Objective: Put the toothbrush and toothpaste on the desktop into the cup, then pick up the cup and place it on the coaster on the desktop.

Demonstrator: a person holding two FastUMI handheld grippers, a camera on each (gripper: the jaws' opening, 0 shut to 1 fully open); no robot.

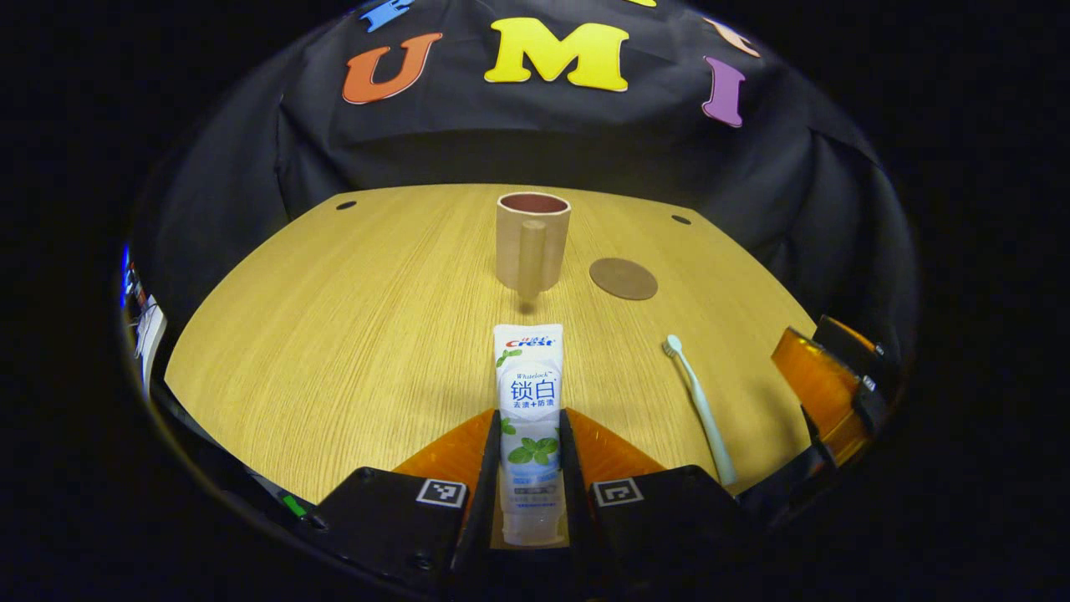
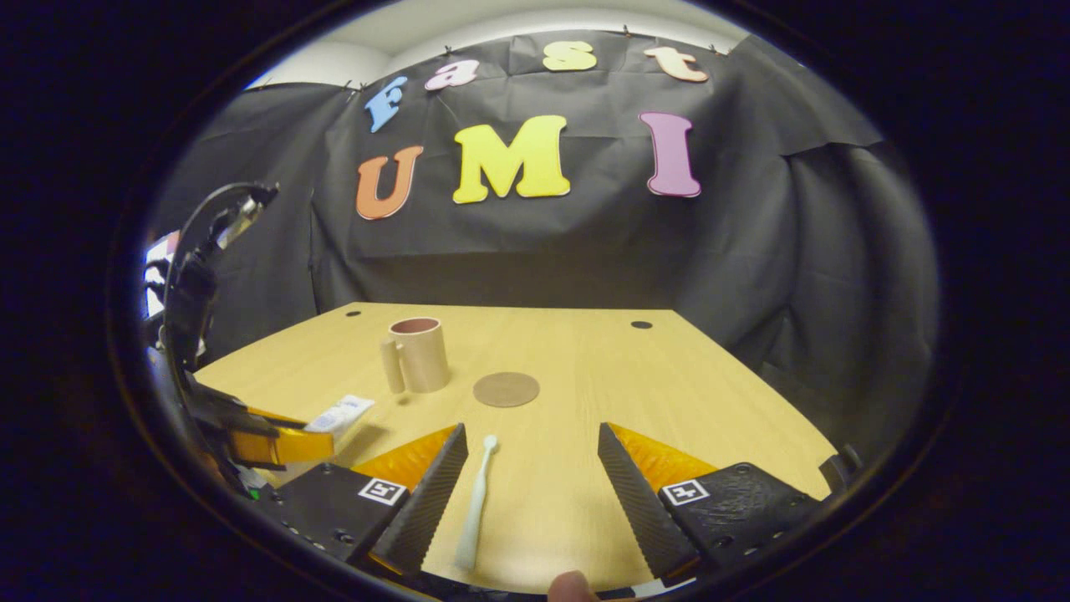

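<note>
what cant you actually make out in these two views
- Inside of the cup: both views look from the side, so its wall hides the bottom.
- Toothpaste cap end: in the left gripper view it sits low between the left gripper jaws, partly covered.
- Toothbrush bristles: too small in the right gripper view.
- Toothbrush handle end: hidden by the gripper body in the left gripper view.

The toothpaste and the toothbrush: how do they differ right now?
The toothpaste is a broad, flat, printed tube; the toothbrush is a thin, plain, pale stick. The toothpaste sits clamped between the left gripper fingers, while the toothbrush lies loose on the desktop between the right gripper open fingers, nearer one finger. Both are still outside the cup.
</note>
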